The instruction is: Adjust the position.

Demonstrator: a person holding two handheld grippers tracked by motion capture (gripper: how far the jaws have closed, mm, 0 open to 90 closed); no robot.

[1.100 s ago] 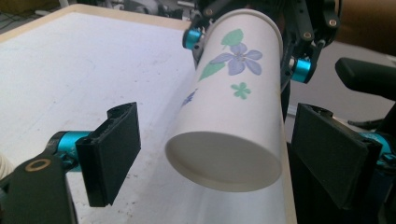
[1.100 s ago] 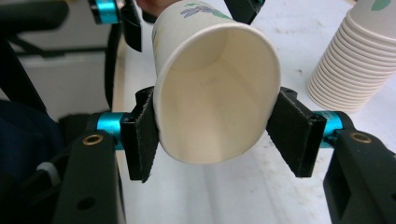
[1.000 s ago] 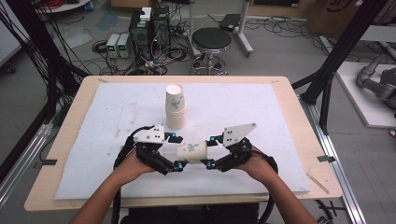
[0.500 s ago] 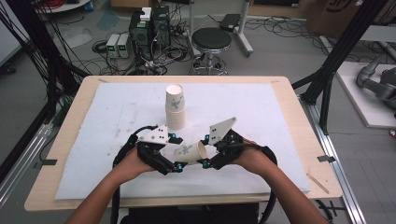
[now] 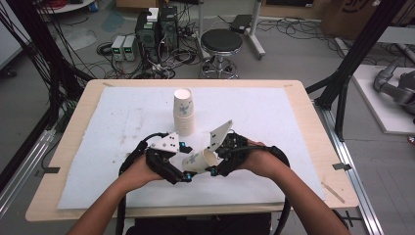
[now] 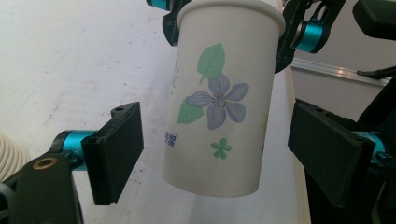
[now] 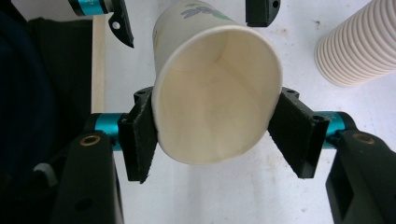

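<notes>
A white paper cup [image 6: 219, 102] printed with a purple flower and green leaves hangs above the table between the two grippers. My right gripper [image 7: 217, 133] is shut on its rim, squeezing the mouth [image 7: 219, 93] into an oval. My left gripper [image 6: 219, 154] stands open around the cup's lower body, with a gap between each pad and the cup wall. In the high view the cup [image 5: 195, 160] lies tilted over the white mat, its mouth toward the right gripper [image 5: 211, 164] and its base toward the left gripper [image 5: 188, 172].
A tall stack of paper cups [image 5: 183, 112] stands upright on the white mat [image 5: 274, 117], just beyond the grippers; its ribbed rims [image 7: 355, 46] show close by. The table's near wooden edge [image 5: 195, 210] lies under the forearms. A stool [image 5: 221, 44] stands behind the table.
The right hand has shifted left and rolled, so its grey plate now stands on edge. The cup has tilted with it, mouth toward the right gripper. The left hand has barely moved.
</notes>
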